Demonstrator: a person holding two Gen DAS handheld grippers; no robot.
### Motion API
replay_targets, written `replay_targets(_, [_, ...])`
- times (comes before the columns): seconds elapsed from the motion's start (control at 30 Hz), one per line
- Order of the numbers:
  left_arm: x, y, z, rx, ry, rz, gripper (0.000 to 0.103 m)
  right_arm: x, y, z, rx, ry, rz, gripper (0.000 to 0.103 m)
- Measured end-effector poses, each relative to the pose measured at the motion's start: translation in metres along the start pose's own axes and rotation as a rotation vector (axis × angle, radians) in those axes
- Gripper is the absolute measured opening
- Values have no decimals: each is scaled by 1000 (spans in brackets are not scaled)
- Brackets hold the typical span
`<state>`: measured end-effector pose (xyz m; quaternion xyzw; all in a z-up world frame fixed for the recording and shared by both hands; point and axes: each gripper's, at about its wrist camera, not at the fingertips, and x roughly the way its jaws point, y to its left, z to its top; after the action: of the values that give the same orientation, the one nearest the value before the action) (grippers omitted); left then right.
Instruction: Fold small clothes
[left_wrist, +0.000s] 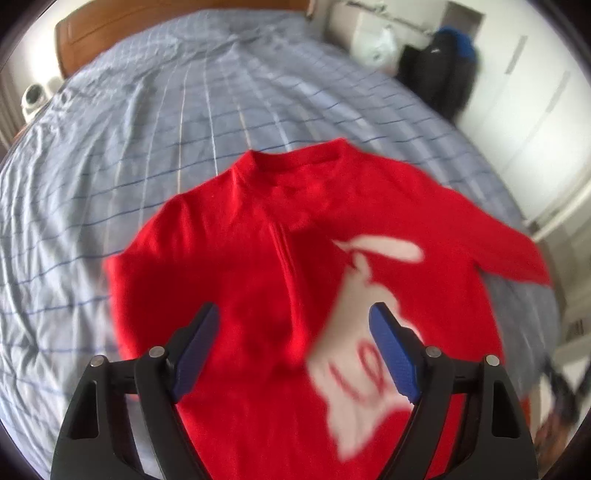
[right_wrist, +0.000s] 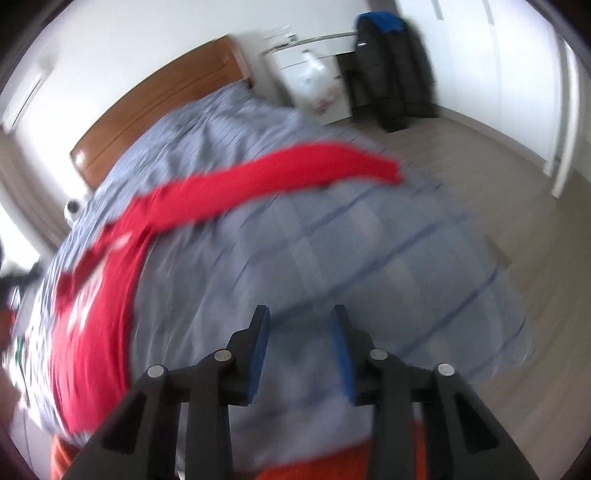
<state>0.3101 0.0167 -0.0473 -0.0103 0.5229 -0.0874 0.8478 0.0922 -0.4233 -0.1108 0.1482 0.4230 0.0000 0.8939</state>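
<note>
Red top (left_wrist: 258, 258) lies flat on the bed (left_wrist: 147, 147), collar away from the left camera, hem toward it, white print on the front; long axis runs collar to hem, roughly in line with the left gripper (left_wrist: 291, 332). One sleeve (right_wrist: 277, 173) stretches out sideways toward the bed edge on the floor side. Left gripper hangs right over the lower body of the top, tilted steeply down, jaws wide, nothing between them. Right gripper (right_wrist: 299, 332) is off to the side over bare sheet, top well to its left in its view, sleeve ahead of it; jaws partly open, empty, pointing down at a slant. Left is nearer the body, right nearer the sleeve, so right likely takes the sleeve in. Both views blurred.
</note>
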Motion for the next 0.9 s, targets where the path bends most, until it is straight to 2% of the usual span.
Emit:
replay_targets(0.07, [21, -1, 5, -40, 14, 12, 80, 1, 14, -19, -37, 42, 23, 38])
replay_targets(0.13, [35, -2, 6, -73, 29, -1, 53, 5, 23, -35, -70, 92, 46, 41])
replay_targets(0.17, [41, -3, 4, -86, 44, -6, 2, 7, 26, -39, -86, 107, 46, 41])
replay_targets(0.2, [44, -3, 3, -98, 55, 6, 2, 7, 29, -41, -105, 114, 44, 41])
replay_targets(0.3, [15, 6, -7, -127, -69, 97, 3, 4, 28, -34, -103, 93, 56, 41])
replay_targets(0.4, [-49, 47, -28, -240, -218, 117, 3, 7, 28, -33, -96, 90, 57, 41])
replay_targets(0.47, [-97, 84, -52, -318, -315, 196, 3, 9, 28, -34, -94, 92, 60, 41])
replay_targets(0.5, [-122, 108, -69, -366, -357, 258, 3, 11, 29, -34, -92, 89, 60, 41])
replay_targets(0.53, [-136, 125, -81, -404, -377, 306, 3, 11, 29, -33, -88, 86, 63, 41])
replay_targets(0.6, [-156, 160, -109, -483, -400, 399, 3, 12, 31, -34, -79, 85, 69, 41])
replay_targets(0.67, [-163, 194, -141, -567, -383, 473, 3, 14, 30, -34, -69, 91, 76, 41])
replay_targets(0.8, [-139, 247, -197, -730, -292, 503, 3, 16, 32, -36, -75, 102, 75, 42])
replay_targets(0.9, [-119, 258, -226, -830, -274, 490, 4, 16, 37, -38, -98, 106, 66, 44])
